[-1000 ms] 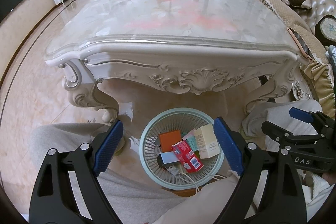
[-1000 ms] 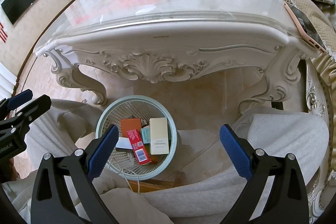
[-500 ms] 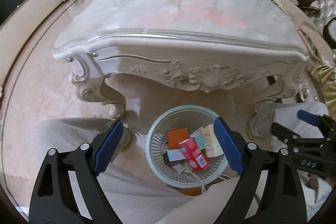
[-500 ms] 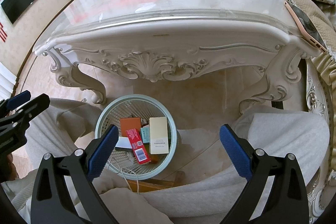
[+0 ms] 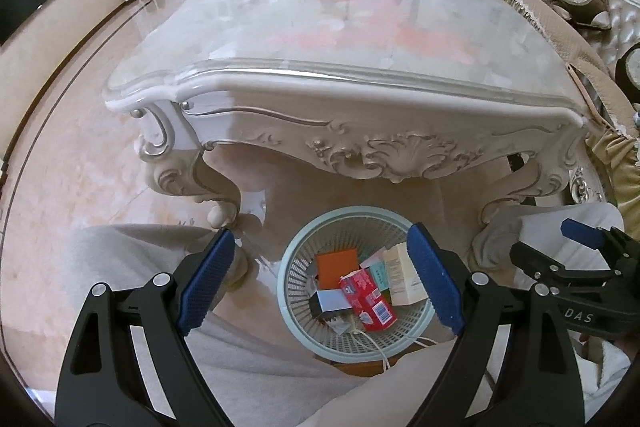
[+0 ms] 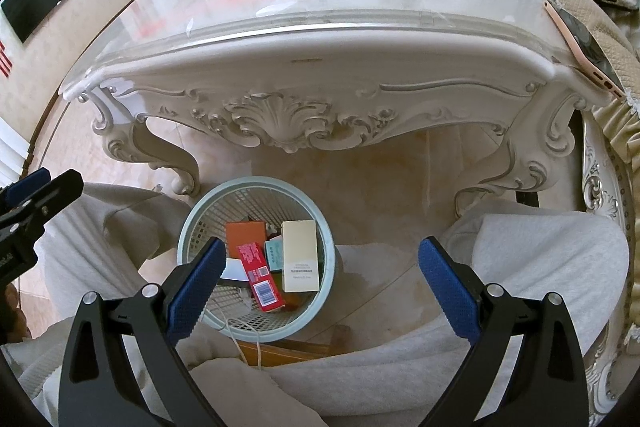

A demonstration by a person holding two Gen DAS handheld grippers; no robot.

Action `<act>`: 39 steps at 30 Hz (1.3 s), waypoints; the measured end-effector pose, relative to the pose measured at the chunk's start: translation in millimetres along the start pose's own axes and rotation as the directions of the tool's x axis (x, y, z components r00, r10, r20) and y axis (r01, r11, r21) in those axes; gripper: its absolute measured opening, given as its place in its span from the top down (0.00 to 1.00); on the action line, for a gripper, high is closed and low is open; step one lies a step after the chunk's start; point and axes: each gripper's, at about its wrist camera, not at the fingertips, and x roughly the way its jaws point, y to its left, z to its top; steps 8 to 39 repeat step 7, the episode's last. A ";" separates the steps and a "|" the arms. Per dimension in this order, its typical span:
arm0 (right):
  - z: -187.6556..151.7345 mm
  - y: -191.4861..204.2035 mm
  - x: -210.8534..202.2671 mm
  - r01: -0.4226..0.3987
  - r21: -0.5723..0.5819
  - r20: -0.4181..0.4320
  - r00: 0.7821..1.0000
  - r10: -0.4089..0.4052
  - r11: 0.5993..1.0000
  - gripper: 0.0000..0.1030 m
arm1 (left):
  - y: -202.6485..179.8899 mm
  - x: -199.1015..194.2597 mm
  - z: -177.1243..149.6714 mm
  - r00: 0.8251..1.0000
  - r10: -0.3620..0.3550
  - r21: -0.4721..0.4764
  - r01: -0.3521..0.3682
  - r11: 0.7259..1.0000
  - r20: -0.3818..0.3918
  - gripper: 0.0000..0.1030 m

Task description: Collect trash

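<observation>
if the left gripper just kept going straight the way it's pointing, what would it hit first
Probably the carved front edge of the marble table, which fills the centre of the left gripper view. Its open jaws frame the waste basket lower down, likely below that line. Depth is uncertain.

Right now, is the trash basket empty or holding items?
Holding items: the trash basket contains a cream box, red box and orange box.
</observation>
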 end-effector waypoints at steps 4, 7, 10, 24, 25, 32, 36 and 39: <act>-0.6 -0.4 0.6 -0.001 0.000 0.000 1.000 0.001 1.000 0.10 | -3.5 2.2 0.1 1.000 -0.001 0.016 0.002 1.000 -0.023 0.17; -0.6 -0.1 0.9 0.001 0.003 -0.003 1.000 -0.001 1.000 0.10 | -6.2 0.2 -0.5 1.000 -0.008 0.027 0.008 1.000 -0.015 0.17; -0.6 -0.1 0.9 0.001 0.003 -0.003 1.000 -0.001 1.000 0.10 | -6.2 0.2 -0.5 1.000 -0.008 0.027 0.008 1.000 -0.015 0.17; -0.6 -0.1 0.9 0.001 0.003 -0.003 1.000 -0.001 1.000 0.10 | -6.2 0.2 -0.5 1.000 -0.008 0.027 0.008 1.000 -0.015 0.17; -0.6 -0.1 0.9 0.001 0.003 -0.003 1.000 -0.001 1.000 0.10 | -6.2 0.2 -0.5 1.000 -0.008 0.027 0.008 1.000 -0.015 0.17; -0.6 -0.1 0.9 0.001 0.003 -0.003 1.000 -0.001 1.000 0.10 | -6.2 0.2 -0.5 1.000 -0.008 0.027 0.008 1.000 -0.015 0.17; -0.6 -0.1 0.9 0.001 0.003 -0.003 1.000 -0.001 1.000 0.10 | -6.2 0.2 -0.5 1.000 -0.008 0.027 0.008 1.000 -0.015 0.17; -0.6 -0.1 0.9 0.001 0.003 -0.003 1.000 -0.001 1.000 0.10 | -6.2 0.2 -0.5 1.000 -0.008 0.027 0.008 1.000 -0.015 0.17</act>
